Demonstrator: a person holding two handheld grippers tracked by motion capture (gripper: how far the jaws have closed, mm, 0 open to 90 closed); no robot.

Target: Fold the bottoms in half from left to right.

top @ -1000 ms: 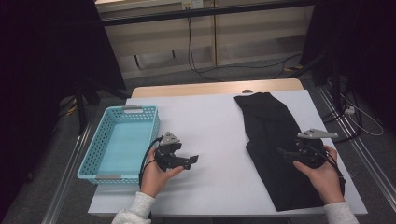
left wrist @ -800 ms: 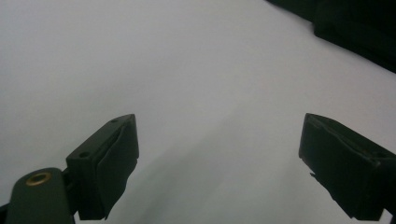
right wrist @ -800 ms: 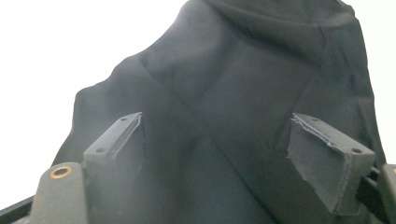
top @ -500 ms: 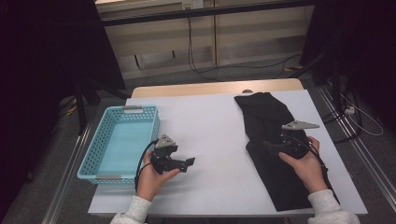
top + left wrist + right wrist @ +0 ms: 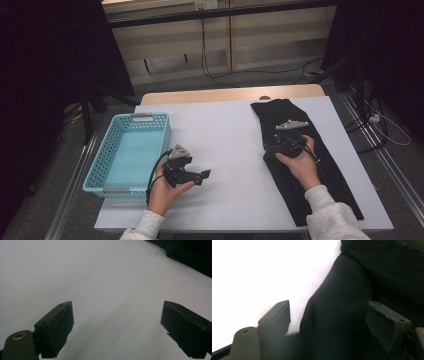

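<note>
Your right gripper (image 5: 272, 145) sits over the black garment (image 5: 320, 175), which lies stretched along the right side of the white table (image 5: 230, 130), running from the far edge down toward your near right corner. In the high view your right hand (image 5: 297, 162) rests on top of the cloth about midway along its length, with the gripper's nose aimed toward the garment's left edge. From the right gripper view (image 5: 327, 325) the jaws stand wide apart: one is over the bare table just beside the cloth's edge, the other is over the dark fabric itself, and the edge of the garment (image 5: 352, 302) runs up between them. The pads are not pressing on the cloth, so nothing is gripped; the jaws have just been opening and have since eased back a little, with fabric lying below the gap rather than pinched in it. Your left gripper (image 5: 192, 175) rests low on the table in your left hand (image 5: 162, 192), just to the right of the light blue basket (image 5: 105, 167), well apart from the garment. The left gripper view (image 5: 117, 332) shows its jaws spread wide over plain white tabletop, holding nothing.
</note>
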